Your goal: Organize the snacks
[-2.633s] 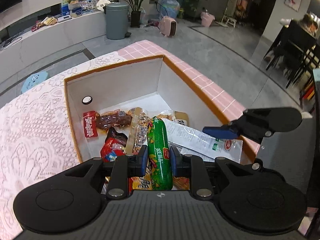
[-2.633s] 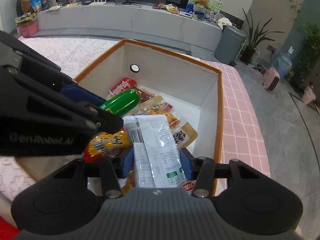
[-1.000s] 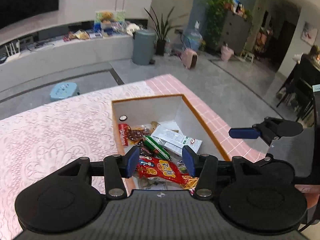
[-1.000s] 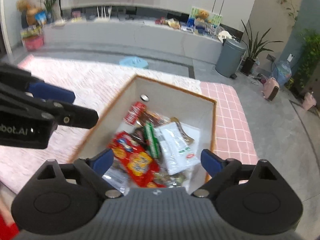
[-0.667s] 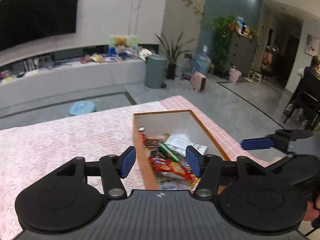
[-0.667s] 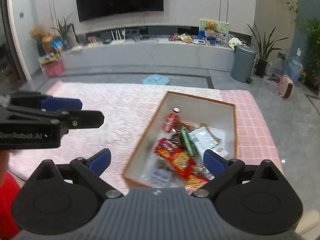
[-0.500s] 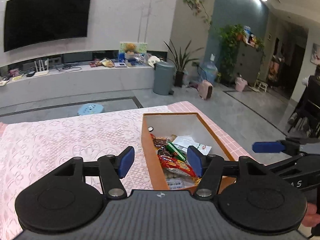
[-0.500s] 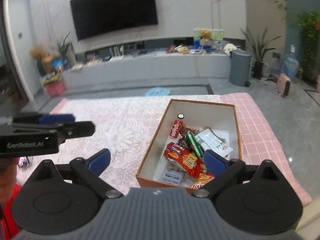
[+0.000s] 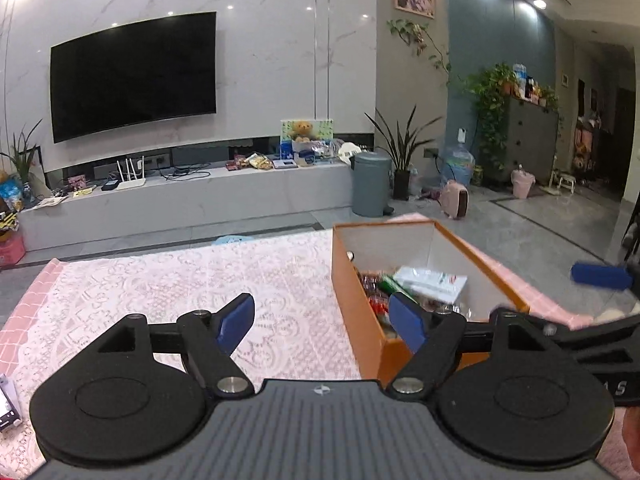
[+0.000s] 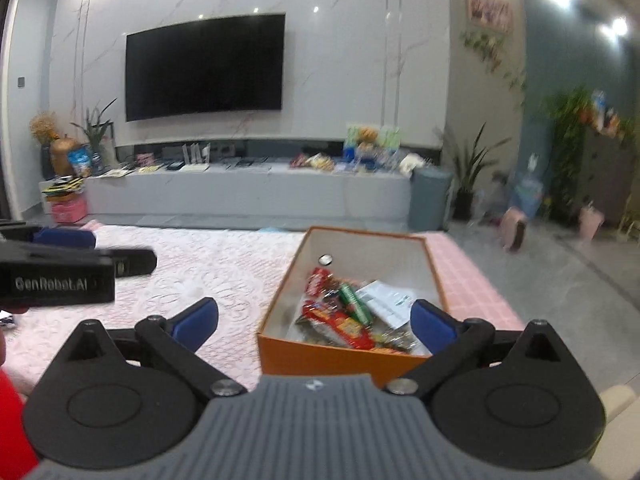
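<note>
An orange cardboard box (image 10: 340,354) with a white inside stands on the pink lace tablecloth (image 10: 208,272). It holds several snack packs, among them a green sausage stick (image 10: 354,303), a red biscuit pack (image 10: 340,326) and a white pouch (image 10: 386,300). The box also shows in the left wrist view (image 9: 356,300) at the right. My left gripper (image 9: 322,322) is open and empty, pulled back from the box. My right gripper (image 10: 312,320) is open and empty, held back in front of the box.
The table edge lies right of the box, with grey floor (image 10: 560,280) beyond. A long low TV bench (image 9: 192,200), a grey bin (image 9: 370,184) and potted plants stand far behind. A small white object (image 9: 8,404) lies at the table's left edge.
Both grippers let go of their snacks into the box, opened wide, and drew back and up. The box now looks smaller and farther away.
</note>
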{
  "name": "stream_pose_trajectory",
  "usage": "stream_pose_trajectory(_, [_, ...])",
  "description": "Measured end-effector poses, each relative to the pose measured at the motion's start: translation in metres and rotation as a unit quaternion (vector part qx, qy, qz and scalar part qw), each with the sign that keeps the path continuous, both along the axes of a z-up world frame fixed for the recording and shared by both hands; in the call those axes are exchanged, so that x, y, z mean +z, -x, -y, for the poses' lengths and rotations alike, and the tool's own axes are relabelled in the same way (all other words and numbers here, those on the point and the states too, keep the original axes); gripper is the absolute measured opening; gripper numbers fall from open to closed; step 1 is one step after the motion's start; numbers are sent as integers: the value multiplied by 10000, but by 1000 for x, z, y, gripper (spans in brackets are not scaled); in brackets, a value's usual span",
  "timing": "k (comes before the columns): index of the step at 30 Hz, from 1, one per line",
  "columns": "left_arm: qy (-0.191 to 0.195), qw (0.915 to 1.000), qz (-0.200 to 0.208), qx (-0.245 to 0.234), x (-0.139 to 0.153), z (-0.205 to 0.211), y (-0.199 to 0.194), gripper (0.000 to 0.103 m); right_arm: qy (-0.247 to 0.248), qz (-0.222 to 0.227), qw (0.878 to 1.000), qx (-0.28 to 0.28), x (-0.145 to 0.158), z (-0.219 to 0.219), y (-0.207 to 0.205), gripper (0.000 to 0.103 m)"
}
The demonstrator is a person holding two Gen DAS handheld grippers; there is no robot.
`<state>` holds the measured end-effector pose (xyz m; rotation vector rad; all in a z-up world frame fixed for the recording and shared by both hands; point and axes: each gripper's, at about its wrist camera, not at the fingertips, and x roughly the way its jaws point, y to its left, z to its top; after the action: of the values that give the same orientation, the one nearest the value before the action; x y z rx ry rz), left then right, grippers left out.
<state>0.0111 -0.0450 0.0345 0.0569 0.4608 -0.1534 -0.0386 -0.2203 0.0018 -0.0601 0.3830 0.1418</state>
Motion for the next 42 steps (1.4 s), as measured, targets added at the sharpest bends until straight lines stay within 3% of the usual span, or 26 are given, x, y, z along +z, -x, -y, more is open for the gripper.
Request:
stream_pose_trajectory(6, [-44,9994,-343,47,-26,-4,-2,89,92,244,9994,-238,-23,5,2,100])
stream_pose_trajectory(13, [51,9975,-692,136,-50,-10,-7,89,-152,-298,9977,-590,-46,19,-21,100])
stream_pose_trajectory(17, [88,9959,-886,146,-59,-12,-8,89,-159,-452,9981,-387,-52,17,-27,100])
stream_pose_trajectory(22, [49,9952,-973,123,-61,-13,-8,89,-270,-401,9969,-624,-59,16,-27,100])
stream_pose_trajectory(31, [-59,9948,-1000,177,-56,-8,-5,89,-141,-371,9975,-589,-62,11,-28,100])
stream_pose_trajectory(42, [-91,9947,-1011,176,-51,-5,-2,89,-404,-391,9970,-530,-63,20,-28,100])
